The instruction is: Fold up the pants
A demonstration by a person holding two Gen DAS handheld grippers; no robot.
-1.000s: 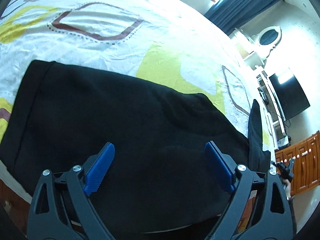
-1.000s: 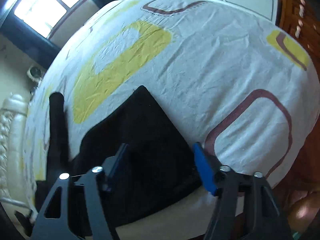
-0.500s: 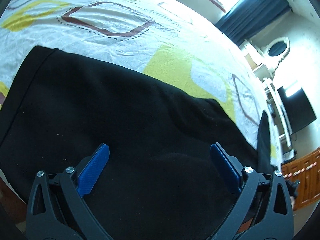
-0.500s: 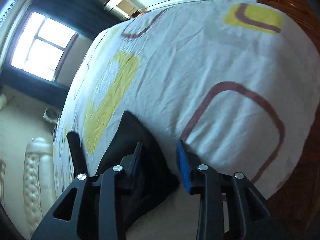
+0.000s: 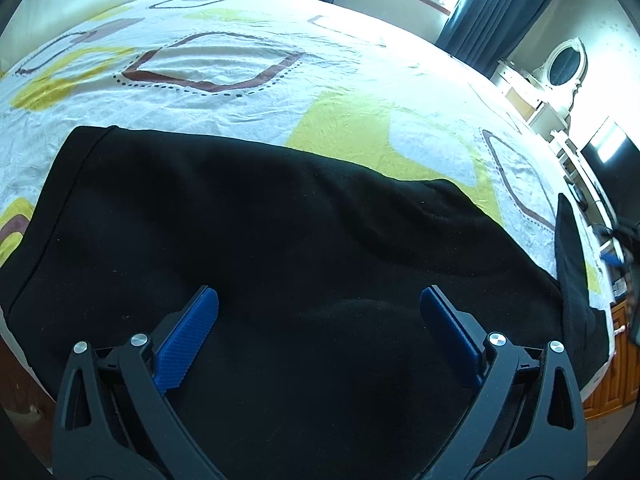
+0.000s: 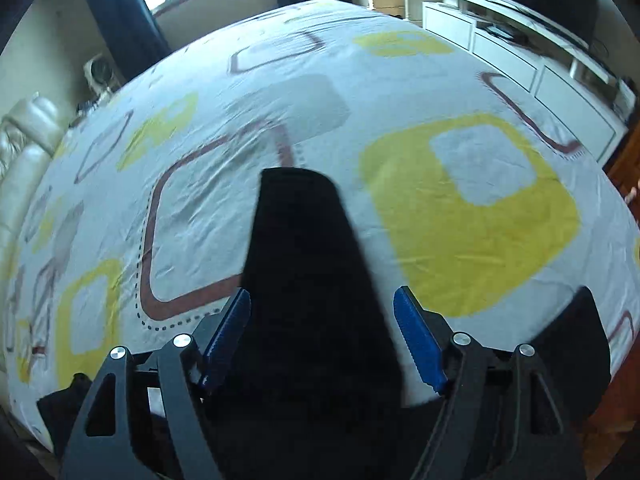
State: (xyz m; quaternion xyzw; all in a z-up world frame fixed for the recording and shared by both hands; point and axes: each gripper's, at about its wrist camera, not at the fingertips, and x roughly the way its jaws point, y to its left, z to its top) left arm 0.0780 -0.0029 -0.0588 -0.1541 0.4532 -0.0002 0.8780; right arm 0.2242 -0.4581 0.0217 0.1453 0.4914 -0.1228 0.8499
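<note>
Here the black pants [image 5: 280,248] lie spread across the near part of the bed [image 5: 224,64], over a white sheet printed with yellow and maroon squares. In the left wrist view the left claw [image 5: 318,312] hangs over the middle of the cloth with its blue pads [image 5: 188,332] set wide apart and nothing between them, so it is released. The fabric's left edge shows a straight seam running toward the near bed edge, and a low ridge wrinkles the cloth toward the right. At the far right of that view a narrow strip of the pants stands up from the bed, next to the right claw, small and partly cut off at the frame edge.

In the right wrist view the right claw [image 6: 322,332] has a long dark strip of the pants [image 6: 308,280] running between its pads and reaching out over the sheet [image 6: 480,216]. The pads stand somewhat apart with the cloth between them; whether they actually pinch it I cannot tell. More black cloth shows at the lower corners. A window with dark curtains [image 6: 116,12] and white cabinets [image 6: 520,60] stand beyond the bed.
</note>
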